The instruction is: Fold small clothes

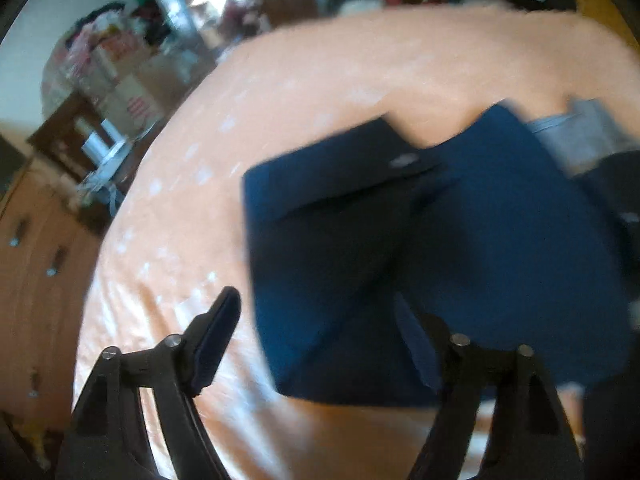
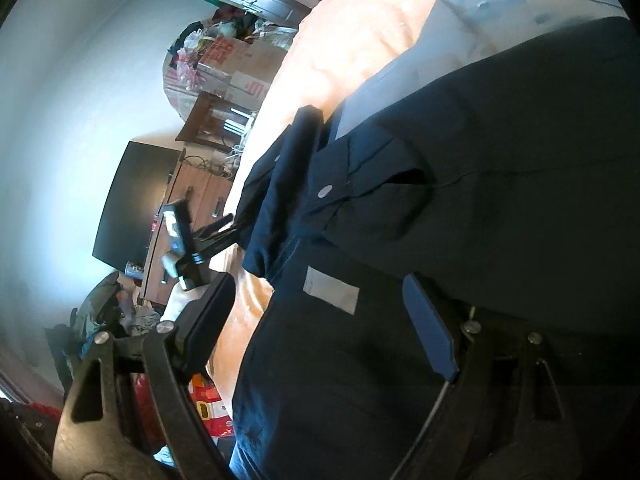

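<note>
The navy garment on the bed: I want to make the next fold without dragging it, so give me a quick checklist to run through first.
1. Left gripper open: ok, fingers spread wide, nothing between them.
2. Right gripper open: ok, fingers apart over the cloth, nothing pinched.
3. Navy garment lying on the orange bedsheet: ok.
4. Garment flat: not ok; the right wrist view shows bunched folds near the snap button.
5. Nothing lying on the garment: cannot tell; a grey garment lies at its far edge, any overlap unclear.
6. Edge to grab picked out: cannot tell, the left wrist view is blurred.
</note>
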Demonstrator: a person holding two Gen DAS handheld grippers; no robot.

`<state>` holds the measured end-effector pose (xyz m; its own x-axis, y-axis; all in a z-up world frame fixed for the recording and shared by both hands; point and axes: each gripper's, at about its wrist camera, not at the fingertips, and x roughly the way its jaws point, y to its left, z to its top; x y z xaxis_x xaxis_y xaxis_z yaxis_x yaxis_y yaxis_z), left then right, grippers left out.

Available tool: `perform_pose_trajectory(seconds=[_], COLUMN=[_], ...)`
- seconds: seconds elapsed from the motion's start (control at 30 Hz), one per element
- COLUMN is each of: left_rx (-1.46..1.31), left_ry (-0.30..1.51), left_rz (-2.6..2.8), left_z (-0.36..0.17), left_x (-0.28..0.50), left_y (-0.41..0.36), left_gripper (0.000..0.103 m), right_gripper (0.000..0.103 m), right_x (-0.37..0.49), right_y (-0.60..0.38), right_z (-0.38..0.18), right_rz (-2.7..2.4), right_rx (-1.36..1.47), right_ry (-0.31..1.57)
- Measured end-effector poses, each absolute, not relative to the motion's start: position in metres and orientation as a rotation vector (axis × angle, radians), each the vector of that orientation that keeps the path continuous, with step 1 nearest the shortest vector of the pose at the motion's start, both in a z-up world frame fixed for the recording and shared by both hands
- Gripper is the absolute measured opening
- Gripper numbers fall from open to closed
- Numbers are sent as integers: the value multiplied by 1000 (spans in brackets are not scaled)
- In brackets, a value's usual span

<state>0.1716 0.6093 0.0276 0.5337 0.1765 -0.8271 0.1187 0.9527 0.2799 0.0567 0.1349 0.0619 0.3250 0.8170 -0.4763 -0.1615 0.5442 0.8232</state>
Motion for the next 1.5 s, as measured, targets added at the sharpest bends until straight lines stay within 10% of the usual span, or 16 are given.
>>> perform_pose_trajectory(seconds=[0.13, 0.2, 0.3, 0.9, 1.5], left_rx=[301, 231, 95, -165, -375], left_ry=[1027, 1016, 973, 705, 872], left_rz=[15, 39, 22, -150, -69], left_z=[12, 15, 28, 103, 19], left_x=[182, 191, 188, 117, 132], left_y=[609, 616, 631, 655, 708], left_gripper=[56, 23, 8, 6, 8], right_gripper=[85, 84, 83, 83, 70], right_x=[59, 61, 72, 227, 255], right_y=[137, 142, 158, 385, 440], right_z=[65, 72, 83, 54, 33], right_rz=[724, 746, 836, 996, 888], right_rx=[741, 748, 805, 562, 424], right_ry=[1037, 1019, 1000, 1297, 1382])
